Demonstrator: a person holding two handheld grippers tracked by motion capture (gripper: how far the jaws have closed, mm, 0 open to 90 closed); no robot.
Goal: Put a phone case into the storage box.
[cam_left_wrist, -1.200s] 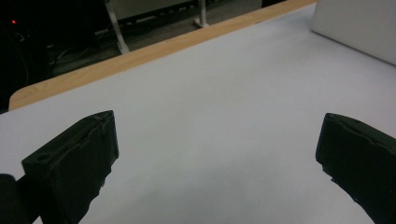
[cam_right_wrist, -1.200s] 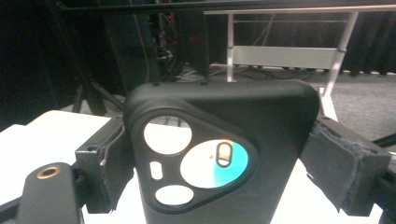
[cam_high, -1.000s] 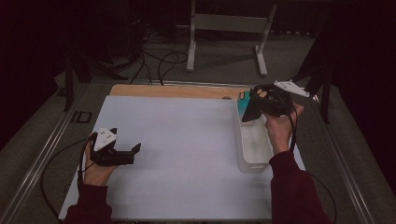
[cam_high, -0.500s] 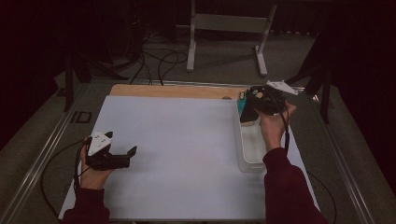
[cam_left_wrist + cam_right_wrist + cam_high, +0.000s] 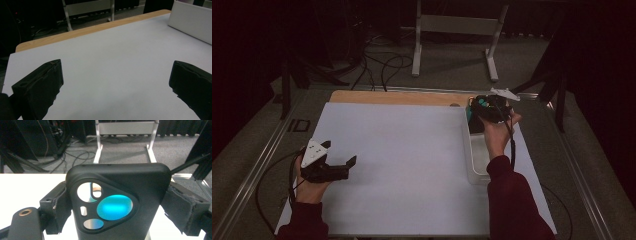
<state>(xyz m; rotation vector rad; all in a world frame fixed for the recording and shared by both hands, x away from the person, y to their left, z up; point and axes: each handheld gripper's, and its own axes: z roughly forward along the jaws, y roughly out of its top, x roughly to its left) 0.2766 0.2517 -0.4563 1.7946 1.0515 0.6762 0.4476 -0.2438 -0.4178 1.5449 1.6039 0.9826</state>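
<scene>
There is one black phone case (image 5: 117, 202), squeezed between the two fingers (image 5: 186, 210) of the right gripper (image 5: 484, 107). Under those fingers sits one clear bin (image 5: 476, 162). The left gripper (image 5: 339, 167) has two fingers (image 5: 37, 90) held wide apart, above one white surface (image 5: 407, 165).

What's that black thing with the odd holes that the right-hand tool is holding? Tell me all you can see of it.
It looks like a black phone case, matte and rubbery-looking, with rounded corners. A raised triangular panel has cut-outs: round, oval and slot-shaped holes, through which teal shows. It stands upright, clamped at its sides between the padded fingers of the right gripper. From above, it is held over the far end of a clear plastic bin at the right of the white table.
</scene>
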